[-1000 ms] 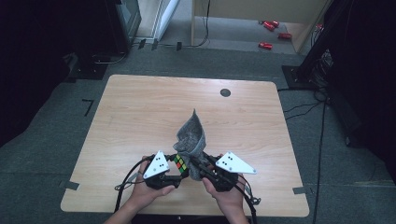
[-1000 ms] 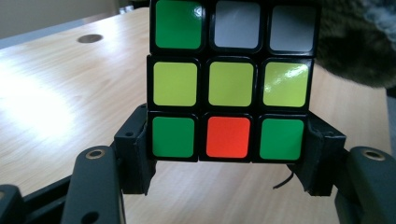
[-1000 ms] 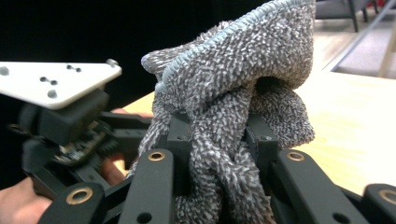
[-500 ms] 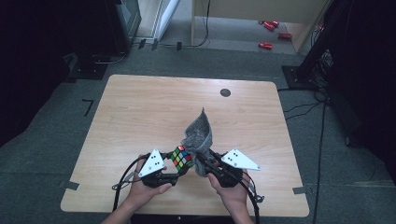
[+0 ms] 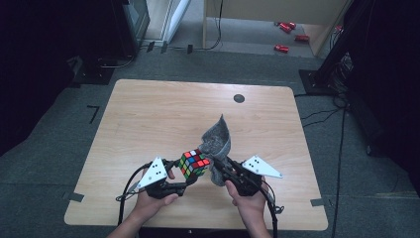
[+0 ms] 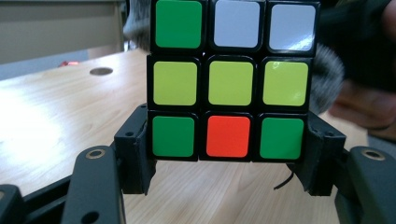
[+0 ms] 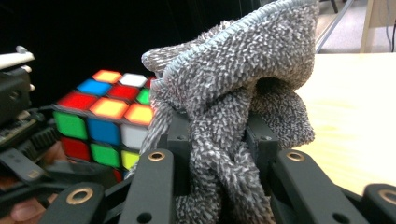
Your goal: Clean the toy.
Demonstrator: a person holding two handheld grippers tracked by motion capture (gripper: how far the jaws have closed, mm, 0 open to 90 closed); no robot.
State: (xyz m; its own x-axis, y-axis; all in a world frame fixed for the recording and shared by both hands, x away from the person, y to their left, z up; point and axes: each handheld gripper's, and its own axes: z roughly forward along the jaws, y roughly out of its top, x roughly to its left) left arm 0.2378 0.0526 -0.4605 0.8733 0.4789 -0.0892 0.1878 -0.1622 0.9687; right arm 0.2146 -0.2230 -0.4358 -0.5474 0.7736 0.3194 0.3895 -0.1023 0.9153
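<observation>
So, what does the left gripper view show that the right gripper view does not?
The left gripper view alone shows the cube face turned to its camera: green, white, white on top, three yellow-green in the middle, green, red, green below. It also shows the left claw clamping the cube's bottom row, and a dark round spot on the table.

The right gripper view alone shows the right claw shut on the grey cloth, whose stitched edge rises above it.

Both show the cube, some cloth, and the wooden table.

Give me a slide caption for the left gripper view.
Left gripper clamps a scrambled, black-framed puzzle cube above the light wooden table, fluffy grey cloth behind.
</observation>
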